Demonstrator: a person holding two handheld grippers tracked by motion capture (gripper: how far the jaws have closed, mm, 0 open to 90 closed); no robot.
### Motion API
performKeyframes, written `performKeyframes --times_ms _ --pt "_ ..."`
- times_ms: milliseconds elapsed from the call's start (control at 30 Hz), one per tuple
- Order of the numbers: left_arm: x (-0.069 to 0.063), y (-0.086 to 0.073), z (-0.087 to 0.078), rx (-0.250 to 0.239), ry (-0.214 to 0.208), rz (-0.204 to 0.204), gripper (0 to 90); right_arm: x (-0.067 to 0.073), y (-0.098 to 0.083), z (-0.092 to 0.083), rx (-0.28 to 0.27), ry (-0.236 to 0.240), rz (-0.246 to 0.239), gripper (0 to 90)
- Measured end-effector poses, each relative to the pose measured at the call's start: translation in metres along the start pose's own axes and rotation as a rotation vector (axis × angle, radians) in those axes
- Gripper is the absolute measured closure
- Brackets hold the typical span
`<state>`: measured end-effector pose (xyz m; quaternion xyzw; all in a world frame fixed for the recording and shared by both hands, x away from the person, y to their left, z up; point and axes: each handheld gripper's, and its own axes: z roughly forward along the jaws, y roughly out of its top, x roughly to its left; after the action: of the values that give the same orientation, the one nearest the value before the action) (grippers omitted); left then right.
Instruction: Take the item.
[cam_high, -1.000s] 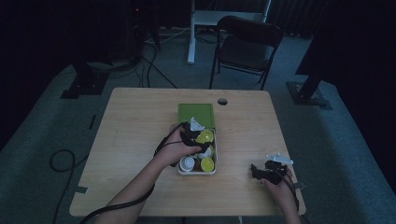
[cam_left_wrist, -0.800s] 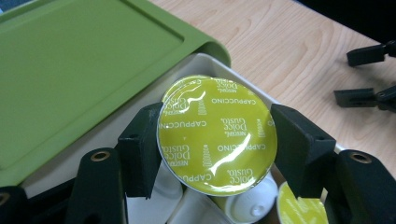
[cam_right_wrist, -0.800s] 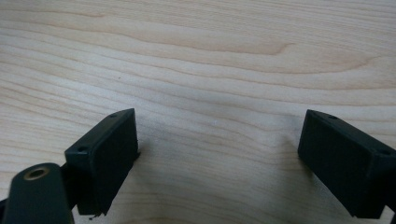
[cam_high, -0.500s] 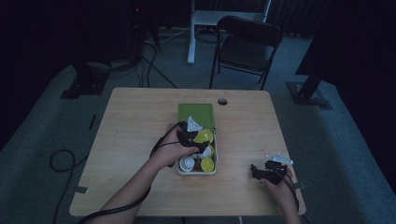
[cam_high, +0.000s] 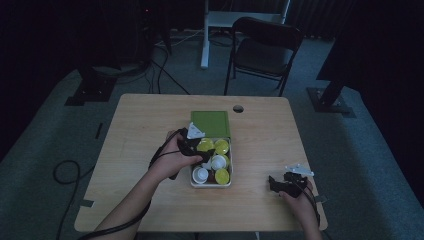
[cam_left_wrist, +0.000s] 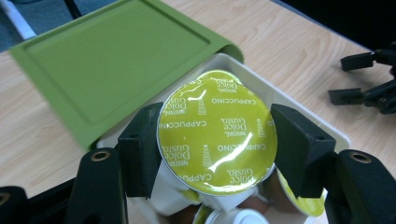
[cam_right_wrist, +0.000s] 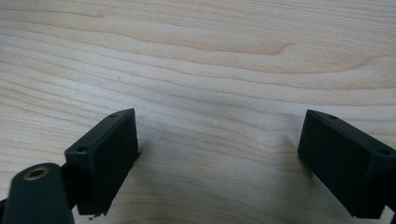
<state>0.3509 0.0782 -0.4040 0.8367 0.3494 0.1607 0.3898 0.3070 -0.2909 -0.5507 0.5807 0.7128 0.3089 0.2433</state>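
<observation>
A white box (cam_high: 192, 183) sits mid-table with several coffee capsules inside, some with yellow-green foil (cam_high: 221, 176), some white (cam_high: 201, 174). Its green lid (cam_high: 210, 123) lies just behind it. My left gripper (cam_high: 202, 149) hovers over the box, shut on a yellow-green capsule (cam_left_wrist: 217, 135) printed "Cappuccino", with a black pad against each side of its rim. Below the capsule I see the box wall (cam_left_wrist: 299, 109) and the lid (cam_left_wrist: 112, 60). My right gripper (cam_high: 274, 184) rests near the table's front right with its jaws open over bare wood (cam_right_wrist: 219, 158).
The wooden table (cam_high: 140, 125) has a round cable hole (cam_high: 238, 108) behind the lid. A dark chair (cam_high: 265, 42) stands beyond the far edge. Cables (cam_high: 65, 172) lie on the floor at the left. The right gripper (cam_left_wrist: 369, 84) also appears off to the side in the left gripper view.
My left hand has lifted slightly over the box with the capsule still clamped. The right hand and its gripper have stayed put.
</observation>
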Motion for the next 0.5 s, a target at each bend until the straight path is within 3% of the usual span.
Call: performKeyframes --times_ms 500 --pt "0.025 -0.023 -0.032 -0.014 0.048 -0.046 38.3 0.000 0.000 0.000 0.001 0.000 0.000 11.7"
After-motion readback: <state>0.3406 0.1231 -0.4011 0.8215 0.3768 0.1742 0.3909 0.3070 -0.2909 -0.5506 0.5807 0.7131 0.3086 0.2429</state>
